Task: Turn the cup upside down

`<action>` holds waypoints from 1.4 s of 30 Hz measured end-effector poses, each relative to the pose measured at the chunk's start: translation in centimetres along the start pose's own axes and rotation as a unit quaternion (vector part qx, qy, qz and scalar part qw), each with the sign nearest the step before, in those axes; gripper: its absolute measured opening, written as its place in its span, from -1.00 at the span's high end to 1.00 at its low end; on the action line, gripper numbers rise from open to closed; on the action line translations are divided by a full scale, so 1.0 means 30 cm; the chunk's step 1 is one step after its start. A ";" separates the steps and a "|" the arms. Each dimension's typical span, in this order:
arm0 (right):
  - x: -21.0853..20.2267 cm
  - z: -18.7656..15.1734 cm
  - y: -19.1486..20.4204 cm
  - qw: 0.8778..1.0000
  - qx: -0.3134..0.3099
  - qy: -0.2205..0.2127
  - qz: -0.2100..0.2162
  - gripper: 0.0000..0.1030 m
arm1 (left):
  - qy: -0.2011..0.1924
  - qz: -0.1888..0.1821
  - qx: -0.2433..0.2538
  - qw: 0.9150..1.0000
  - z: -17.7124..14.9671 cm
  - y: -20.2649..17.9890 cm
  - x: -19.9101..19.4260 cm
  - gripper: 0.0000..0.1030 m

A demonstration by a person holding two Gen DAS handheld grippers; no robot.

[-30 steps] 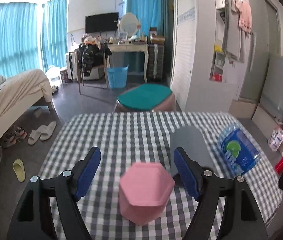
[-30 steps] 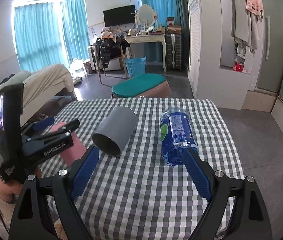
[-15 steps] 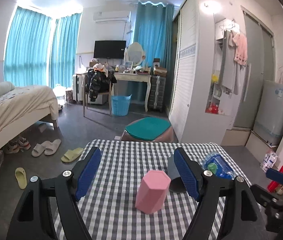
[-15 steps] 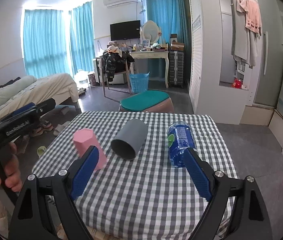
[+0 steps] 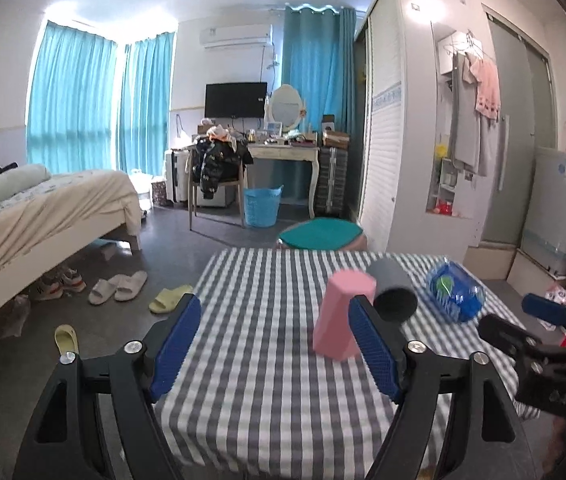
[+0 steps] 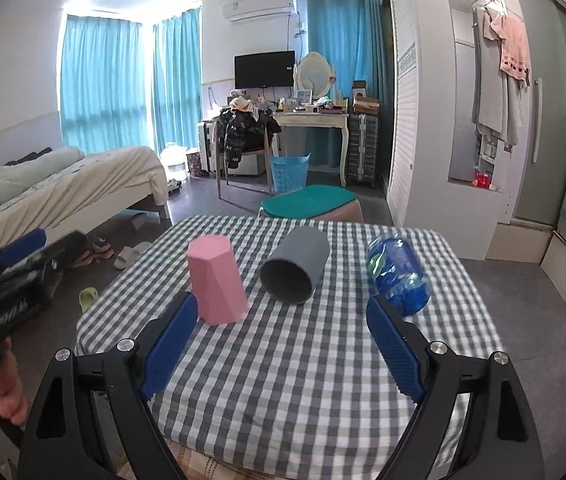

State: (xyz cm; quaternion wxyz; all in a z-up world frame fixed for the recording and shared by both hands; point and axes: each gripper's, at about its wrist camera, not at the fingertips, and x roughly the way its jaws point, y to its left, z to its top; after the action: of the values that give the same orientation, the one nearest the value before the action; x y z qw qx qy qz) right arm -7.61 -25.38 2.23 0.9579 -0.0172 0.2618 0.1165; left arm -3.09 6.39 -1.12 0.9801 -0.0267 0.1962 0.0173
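Note:
A pink faceted cup [image 6: 215, 280] stands upside down, base up, on the checked tablecloth [image 6: 303, 360]; it also shows in the left wrist view [image 5: 341, 314]. My left gripper [image 5: 275, 346] is open and empty, pulled back near the table's front left, with the cup just beyond its right finger. My right gripper [image 6: 281, 350] is open and empty above the table's front edge. The left gripper shows at the left of the right wrist view [image 6: 15, 276].
A grey cup [image 6: 295, 266] lies on its side, mouth toward me, right of the pink cup. A blue plastic bottle [image 6: 397, 276] lies further right. A teal-cushioned stool [image 6: 309, 200] stands beyond the table. The bed [image 5: 35, 216] is on the left.
Both grippers have drawn back and up from the table. The left gripper has moved away from the pink cup, which stays standing base up.

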 end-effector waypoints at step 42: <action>0.065 -0.054 -0.010 1.000 0.010 -0.003 -0.019 -0.99 | 0.019 0.012 0.004 1.000 -0.072 0.034 0.021 -0.90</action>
State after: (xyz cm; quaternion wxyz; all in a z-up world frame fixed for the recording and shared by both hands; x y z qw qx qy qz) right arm -6.73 -25.41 -0.15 0.9610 -0.0120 0.2595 0.0953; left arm -3.37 7.30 -3.40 0.9759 -0.0209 0.2152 0.0278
